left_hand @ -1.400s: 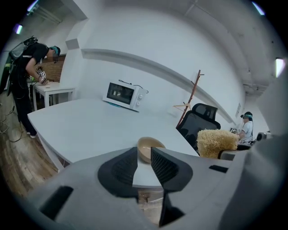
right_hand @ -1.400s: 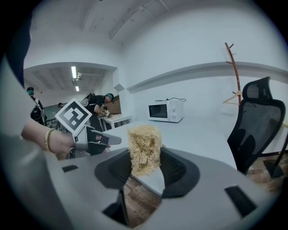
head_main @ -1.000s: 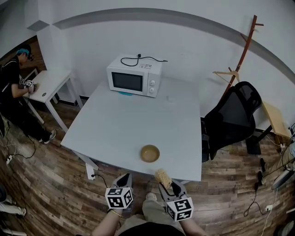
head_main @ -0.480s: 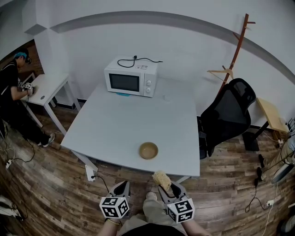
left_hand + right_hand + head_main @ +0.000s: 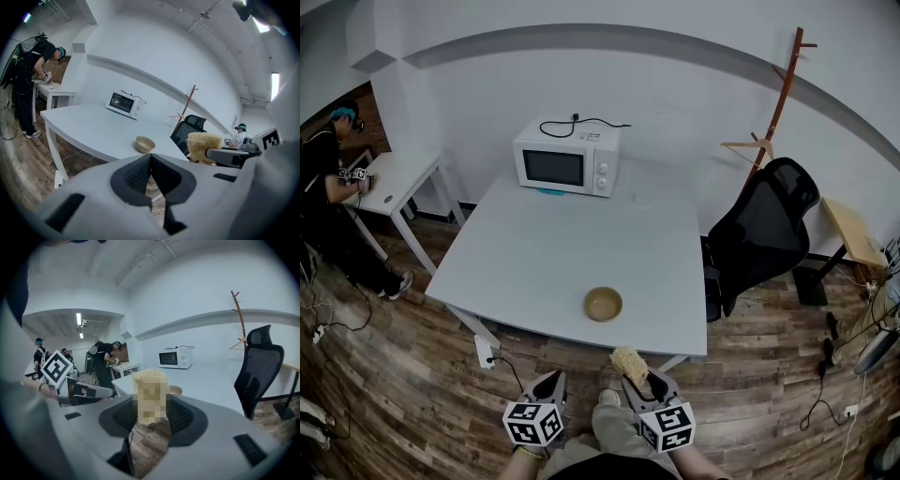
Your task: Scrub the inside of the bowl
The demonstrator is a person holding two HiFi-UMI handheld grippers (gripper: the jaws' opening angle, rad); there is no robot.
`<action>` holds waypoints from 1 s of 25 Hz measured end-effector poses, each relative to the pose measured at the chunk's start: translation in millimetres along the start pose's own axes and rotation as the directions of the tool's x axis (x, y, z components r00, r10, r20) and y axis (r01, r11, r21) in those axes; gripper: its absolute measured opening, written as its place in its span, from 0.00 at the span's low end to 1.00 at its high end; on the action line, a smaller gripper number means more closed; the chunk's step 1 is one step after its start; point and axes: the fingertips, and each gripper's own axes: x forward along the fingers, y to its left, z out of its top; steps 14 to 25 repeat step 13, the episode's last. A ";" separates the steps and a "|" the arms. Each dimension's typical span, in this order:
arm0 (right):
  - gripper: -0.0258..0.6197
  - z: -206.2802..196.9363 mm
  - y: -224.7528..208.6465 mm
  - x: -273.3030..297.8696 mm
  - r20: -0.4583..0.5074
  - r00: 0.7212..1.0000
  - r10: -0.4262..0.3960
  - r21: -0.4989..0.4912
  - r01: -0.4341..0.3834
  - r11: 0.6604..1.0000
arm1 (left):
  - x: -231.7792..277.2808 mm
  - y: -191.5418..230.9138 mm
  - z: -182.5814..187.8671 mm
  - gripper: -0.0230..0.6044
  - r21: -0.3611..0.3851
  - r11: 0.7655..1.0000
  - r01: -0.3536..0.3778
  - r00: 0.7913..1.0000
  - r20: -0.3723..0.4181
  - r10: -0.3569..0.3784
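The left claw (image 5: 150, 161) is pressed shut with nothing in it. The right claw (image 5: 150, 414) clamps a shaggy yellow scrubber (image 5: 629, 363). Both hang over the wood floor (image 5: 422, 375), short of the tabletop (image 5: 544, 253) edge. The round tan bowl (image 5: 604, 304) stands upright near that edge, with a microwave (image 5: 565, 157) far behind it and an office chair (image 5: 764, 234) to the right. The left claw sits slightly lower than a second ago; the bowl is unmoved.

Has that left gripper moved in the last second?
Yes. The left gripper has drawn back, away from the table's near edge.
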 end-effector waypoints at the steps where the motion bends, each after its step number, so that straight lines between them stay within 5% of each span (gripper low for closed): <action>1: 0.31 0.5 0.3 -0.3 0.002 1.000 0.002 -0.002 -0.002 1.000 | 0.3 -0.5 -0.8 0.07 0.001 1.000 0.000 1.000 -0.001 0.000; 25: 0.31 3.4 -3.4 -0.1 0.003 1.000 -0.003 -0.014 0.003 1.000 | 4.9 -6.2 2.5 0.07 -0.012 1.000 0.011 1.000 0.005 -0.010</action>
